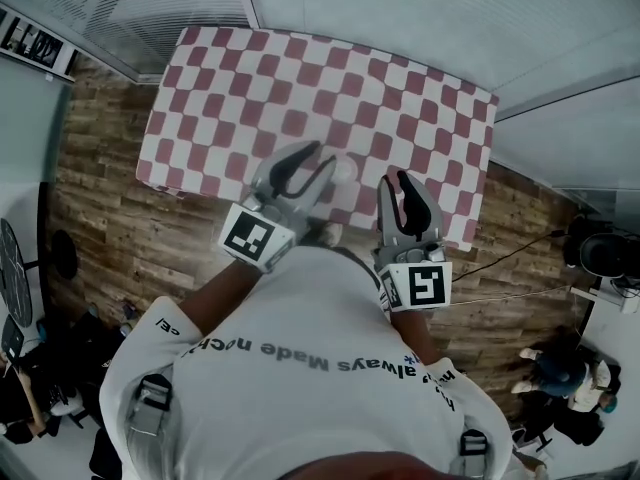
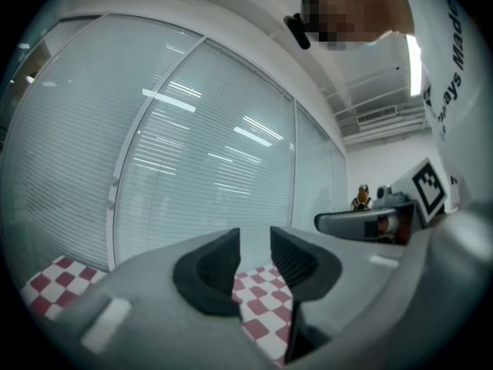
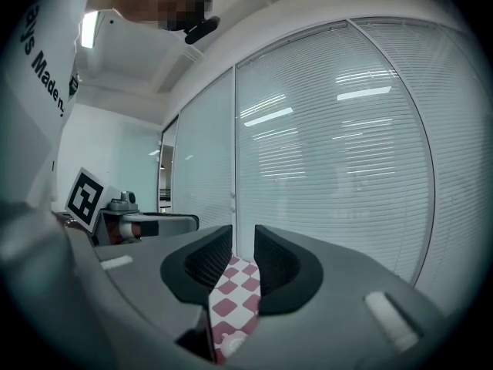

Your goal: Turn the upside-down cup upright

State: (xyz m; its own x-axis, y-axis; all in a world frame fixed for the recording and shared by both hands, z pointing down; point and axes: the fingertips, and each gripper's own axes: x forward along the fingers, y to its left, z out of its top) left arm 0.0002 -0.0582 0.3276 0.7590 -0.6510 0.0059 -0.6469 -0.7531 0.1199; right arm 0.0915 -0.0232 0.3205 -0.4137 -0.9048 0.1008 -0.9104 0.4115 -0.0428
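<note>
A table with a red-and-white checked cloth (image 1: 230, 78) lies below me. On the cloth between my two grippers sits a pale, see-through round cup (image 1: 346, 170); I cannot tell which way up it stands. My left gripper (image 1: 318, 154) hovers over the table's near edge just left of the cup, jaws apart with nothing between them (image 2: 254, 241). My right gripper (image 1: 397, 176) is held to the right of the cup, jaws together and empty (image 3: 243, 241). Both point level toward the blinds, with only checked cloth (image 3: 235, 299) showing below the jaws.
Glass partitions with blinds (image 1: 420, 8) run behind the table. Wooden floor (image 1: 100, 218) surrounds it. Dark objects stand at the left (image 1: 20, 268), and cables and black equipment at the right (image 1: 600, 253). A person sits at the lower right (image 1: 560, 368).
</note>
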